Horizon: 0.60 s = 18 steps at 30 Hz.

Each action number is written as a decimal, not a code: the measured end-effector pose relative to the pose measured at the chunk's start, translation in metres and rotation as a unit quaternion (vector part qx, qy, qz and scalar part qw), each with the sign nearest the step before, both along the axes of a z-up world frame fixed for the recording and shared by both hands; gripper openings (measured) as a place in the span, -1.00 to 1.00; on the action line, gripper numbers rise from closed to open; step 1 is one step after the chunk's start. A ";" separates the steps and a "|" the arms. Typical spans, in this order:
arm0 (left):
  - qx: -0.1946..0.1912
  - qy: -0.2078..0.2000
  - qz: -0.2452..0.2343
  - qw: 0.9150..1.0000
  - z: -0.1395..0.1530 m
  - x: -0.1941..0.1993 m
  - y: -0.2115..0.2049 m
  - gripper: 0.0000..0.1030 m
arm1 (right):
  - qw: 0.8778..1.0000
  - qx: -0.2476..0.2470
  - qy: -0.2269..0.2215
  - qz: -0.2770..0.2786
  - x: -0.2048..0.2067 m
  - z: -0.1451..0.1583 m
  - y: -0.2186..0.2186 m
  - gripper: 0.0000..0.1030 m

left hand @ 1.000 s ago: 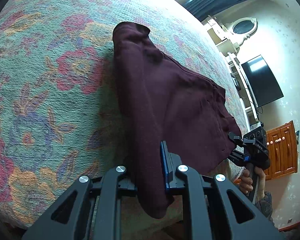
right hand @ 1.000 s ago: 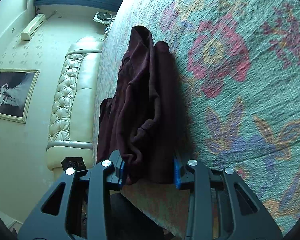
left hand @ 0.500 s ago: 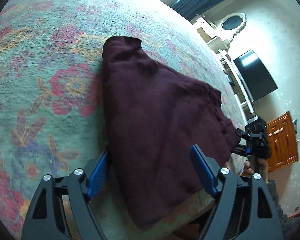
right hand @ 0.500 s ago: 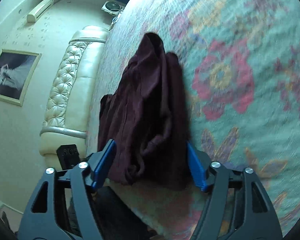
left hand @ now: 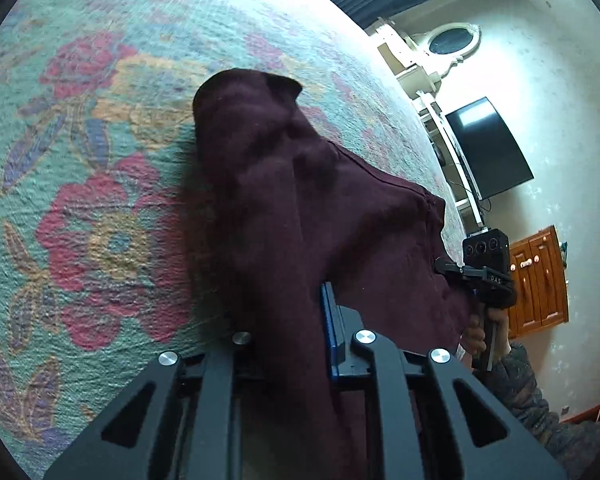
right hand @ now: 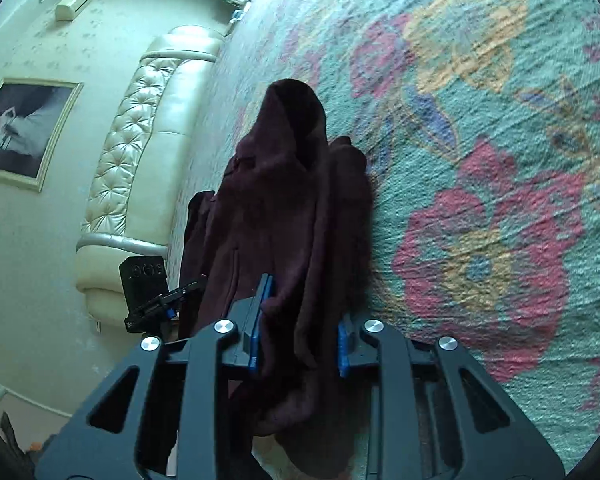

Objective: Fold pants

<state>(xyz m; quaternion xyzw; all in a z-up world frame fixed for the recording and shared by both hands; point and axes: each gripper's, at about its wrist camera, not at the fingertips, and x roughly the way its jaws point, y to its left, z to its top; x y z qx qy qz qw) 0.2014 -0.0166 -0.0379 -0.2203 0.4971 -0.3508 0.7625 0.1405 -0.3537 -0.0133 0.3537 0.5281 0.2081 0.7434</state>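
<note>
The dark red pants (left hand: 300,208) lie in a bunched heap on the bed (left hand: 100,220), which has a green cover with big pink and yellow flowers. The near edge of the pants hangs off the bed's edge. The left gripper (left hand: 292,332) has its fingers squeezed together on one part of that edge — cloth hides one blue pad. The right gripper (right hand: 300,336) has its fingers pinched on a thick fold of the pants too. A cream padded headboard (right hand: 140,160) stands at the far end of the bed — beyond the pants.
</note>
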 end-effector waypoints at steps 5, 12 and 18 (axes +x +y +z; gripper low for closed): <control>-0.036 -0.018 -0.011 0.999 0.006 0.006 0.001 0.43 | 1.000 0.016 -0.016 0.005 0.001 0.005 -0.013 -0.17; -0.047 -0.018 0.019 0.999 0.006 0.044 -0.003 0.54 | 0.999 0.003 -0.029 -0.019 0.030 0.013 -0.028 -0.02; -0.037 -0.018 0.011 0.999 0.009 0.063 -0.015 0.61 | 0.997 0.058 -0.026 -0.039 0.057 0.007 -0.045 0.12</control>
